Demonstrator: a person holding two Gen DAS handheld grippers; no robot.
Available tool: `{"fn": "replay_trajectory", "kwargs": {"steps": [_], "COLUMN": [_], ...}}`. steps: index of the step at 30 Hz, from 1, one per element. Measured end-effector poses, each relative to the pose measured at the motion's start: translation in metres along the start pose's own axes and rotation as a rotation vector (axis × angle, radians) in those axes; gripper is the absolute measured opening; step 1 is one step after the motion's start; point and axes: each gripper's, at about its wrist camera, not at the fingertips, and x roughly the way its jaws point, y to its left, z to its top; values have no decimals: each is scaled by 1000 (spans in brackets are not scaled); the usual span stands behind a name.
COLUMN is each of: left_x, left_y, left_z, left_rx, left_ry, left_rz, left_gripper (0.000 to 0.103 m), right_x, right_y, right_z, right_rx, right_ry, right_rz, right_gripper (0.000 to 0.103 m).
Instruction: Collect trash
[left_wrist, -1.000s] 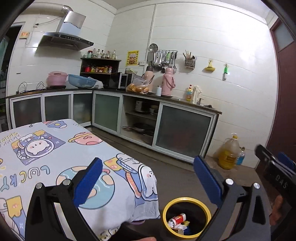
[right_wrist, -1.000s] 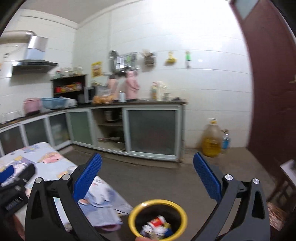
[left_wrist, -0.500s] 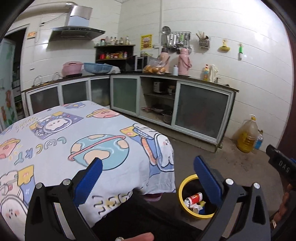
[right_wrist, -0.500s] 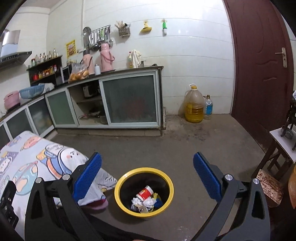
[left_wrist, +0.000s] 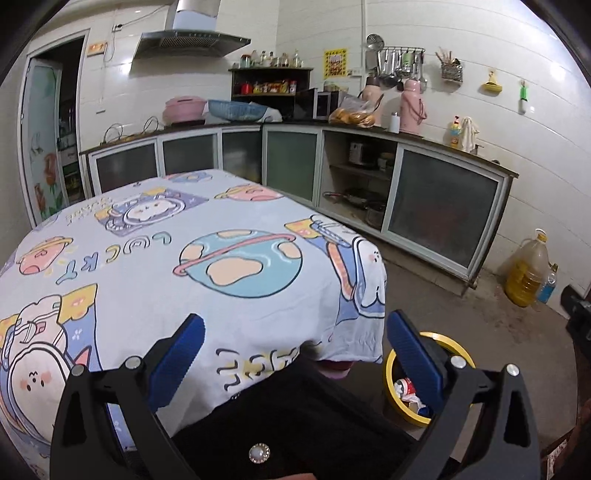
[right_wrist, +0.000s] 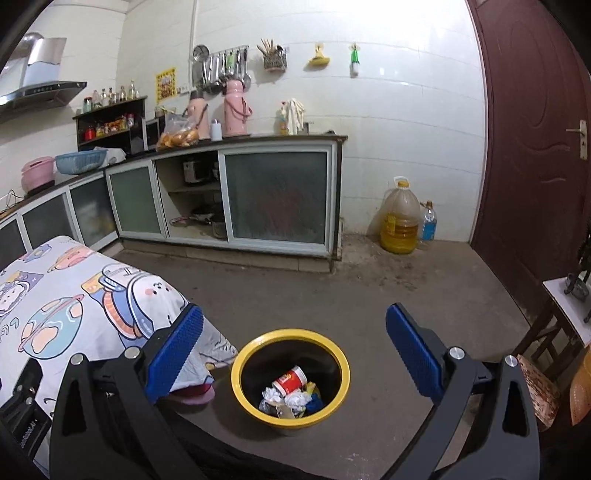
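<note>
A yellow-rimmed black trash bin stands on the concrete floor by the table corner. It holds a red and white cup, crumpled paper and blue scraps. In the left wrist view the bin is partly hidden behind my right blue pad. My right gripper is open and empty, held above the bin. My left gripper is open and empty, held over the near edge of the table, which has a cartoon-print cloth. No trash shows on the cloth.
Kitchen cabinets line the far wall. A yellow oil jug and a small blue bottle stand by the brown door. A small wooden table is at the right. A dark-clothed body is below the left gripper.
Both grippers have drawn back and tilted down. The table now fills more of the left view, and the bin sits higher between the right gripper's fingers. Both stay open.
</note>
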Motion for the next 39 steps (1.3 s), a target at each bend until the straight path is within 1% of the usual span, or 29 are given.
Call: {"fn": "replay_trajectory", "kwargs": {"steps": [1, 3, 4, 5, 6, 7, 10, 12, 15, 17, 19, 24, 32, 39], "left_x": [1, -2, -4, -6, -8, -11, -15, -14, -12, -11, -10, -10, -6, -2], "left_y": [-1, -1, -3, -5, -7, -10, -16, -19, -20, -21, -22, -22, -16, -16], "left_z": [0, 1, 1, 3, 4, 4, 3, 2, 0, -2, -3, -4, -4, -5], "left_rx": [0, -1, 3, 9, 14, 25, 52, 67, 64, 63, 72, 75, 45, 41], "left_ry": [1, -12, -20, -35, -45, -63, -74, -68, -54, -46, -40, -39, -21, -2], "left_rz": [-5, -19, -18, -14, -10, -9, -25, -31, -52, -66, -73, -82, -84, -95], "left_gripper": [95, 95, 95, 95, 95, 95, 95, 95, 95, 95, 95, 95, 95, 95], "right_x": [-2, -8, -14, -17, -18, -18, -12, -5, 6, 11, 11, 2, 8, 8], "right_y": [1, 2, 1, 0, 0, 1, 7, 5, 5, 7, 9, 14, 18, 17], "right_z": [3, 9, 10, 10, 9, 4, -7, -11, -17, -19, -21, -24, -26, -27], "right_rx": [-6, -26, -36, -38, -40, -51, -99, -85, -83, -86, -93, -121, -144, -141], "right_ry": [-26, -113, -180, -206, -208, -191, -145, -92, -27, -2, -2, -48, -16, -14], "right_rz": [9, -21, -46, -52, -41, -19, -14, -18, -34, -40, -48, -46, -73, -63], "right_gripper": [95, 95, 95, 95, 95, 95, 95, 95, 95, 95, 95, 95, 95, 95]}}
